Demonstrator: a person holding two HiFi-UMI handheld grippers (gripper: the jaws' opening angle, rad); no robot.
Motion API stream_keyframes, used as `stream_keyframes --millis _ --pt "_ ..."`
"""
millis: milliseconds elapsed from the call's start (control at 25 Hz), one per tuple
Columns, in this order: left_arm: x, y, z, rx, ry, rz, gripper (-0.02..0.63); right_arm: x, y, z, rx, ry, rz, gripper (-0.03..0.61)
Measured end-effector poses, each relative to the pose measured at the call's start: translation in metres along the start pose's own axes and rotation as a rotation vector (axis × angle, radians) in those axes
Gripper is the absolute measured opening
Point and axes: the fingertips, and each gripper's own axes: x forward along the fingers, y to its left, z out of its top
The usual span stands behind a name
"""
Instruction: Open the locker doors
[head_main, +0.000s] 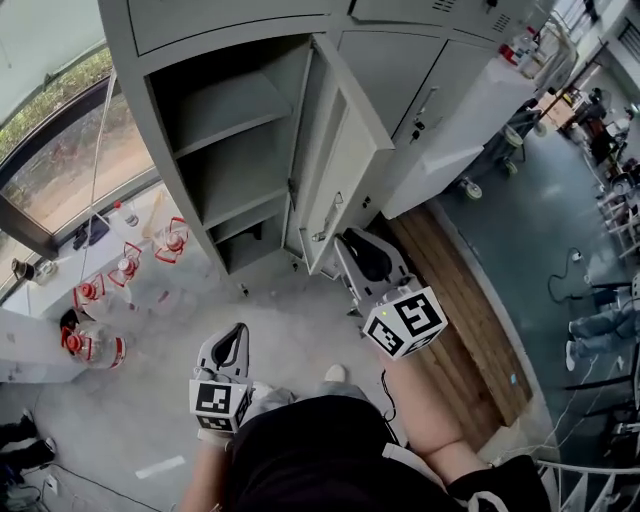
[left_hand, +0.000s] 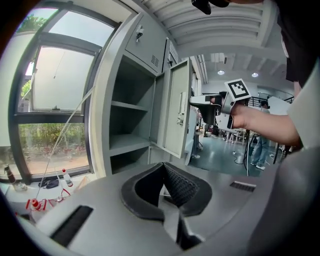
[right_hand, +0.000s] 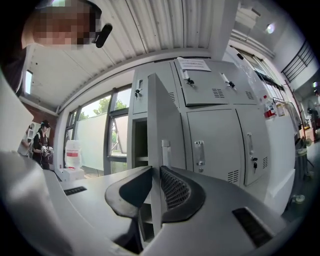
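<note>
Grey metal locker door (head_main: 340, 160) stands swung out from the tall grey locker cabinet (head_main: 135, 120) by the window, showing bare grey shelves (head_main: 225, 105) inside. The right gripper (head_main: 350, 240) has its jaws drawn in on the free edge of this door, one black pad on each face, as the right gripper view shows. The left gripper (head_main: 238, 332) is held low and well apart from the cabinet, its jaws pressed together with nothing between them. To the right, the neighbouring grey locker doors (right_hand: 215, 140) are closed. Clear plastic bottles with red caps (head_main: 95, 345) lie on the pale floor near the window.
</note>
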Motion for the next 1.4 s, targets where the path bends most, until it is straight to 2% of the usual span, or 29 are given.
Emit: stream_keyframes --millis 320,640,720,920,1120,1400 --pt "0.038 -0.045 0.015 0.036 0.001 -0.050 0.018 -0.028 -0.058 0.002 0.017 -0.015 -0.036 0.078" --pt "0.064 -0.068 0.032 0.034 0.021 -0.004 0.018 -0.040 -0.117 0.004 0.054 -0.042 -0.064 0.074" --pt "0.068 -0.074 0.033 0.037 0.028 0.008 0.018 -0.040 -0.134 0.004 0.062 -0.045 -0.087 0.028" --pt "0.077 -0.083 0.036 0.038 0.037 0.041 0.018 -0.037 -0.173 0.004 0.074 -0.058 -0.108 0.028" --pt "0.085 -0.096 0.033 0.036 0.055 0.070 0.018 -0.031 -0.198 0.006 0.090 -0.072 -0.074 0.029" --pt "0.097 -0.118 0.035 0.027 0.059 0.109 0.018 -0.030 -0.198 0.005 0.118 -0.096 -0.004 0.029"
